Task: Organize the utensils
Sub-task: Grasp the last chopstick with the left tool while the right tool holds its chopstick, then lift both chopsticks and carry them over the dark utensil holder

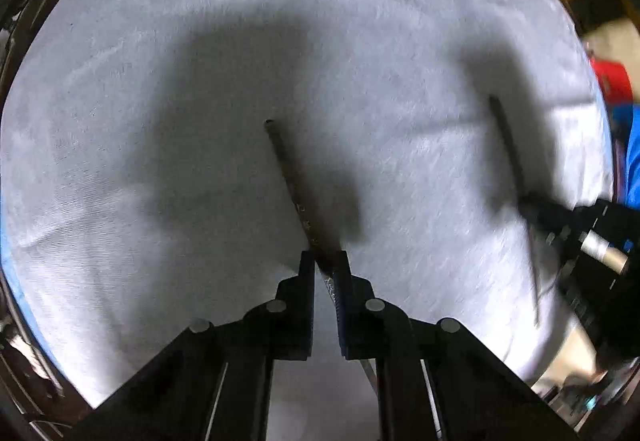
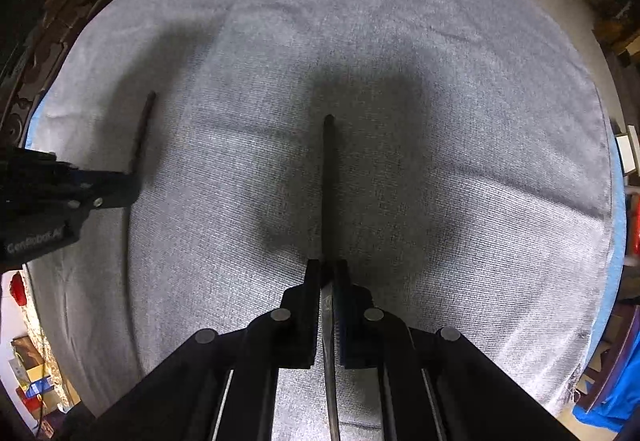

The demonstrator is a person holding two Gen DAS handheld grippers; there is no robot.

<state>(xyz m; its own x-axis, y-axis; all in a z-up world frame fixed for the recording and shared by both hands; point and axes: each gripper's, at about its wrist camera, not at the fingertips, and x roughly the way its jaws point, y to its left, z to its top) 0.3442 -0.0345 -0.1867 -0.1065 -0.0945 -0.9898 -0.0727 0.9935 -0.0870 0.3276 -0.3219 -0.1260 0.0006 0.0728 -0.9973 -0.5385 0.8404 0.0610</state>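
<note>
My right gripper (image 2: 327, 265) pinches a dark chopstick (image 2: 329, 177) over the middle of the grey cloth (image 2: 460, 161); near the cloth's left edge, my left gripper (image 2: 128, 187) clamps another chopstick (image 2: 142, 129).

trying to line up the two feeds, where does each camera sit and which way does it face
Left wrist view: sits on the left gripper, facing down along its fingers at the grey cloth; its jaws are shut on a dark chopstick; the right gripper enters at the right edge.
Right wrist view: sits on the right gripper, facing down at the same cloth; its jaws are shut on another dark chopstick; the left gripper enters at the left edge.
Shared: the cloth, both chopsticks, both grippers.
</note>
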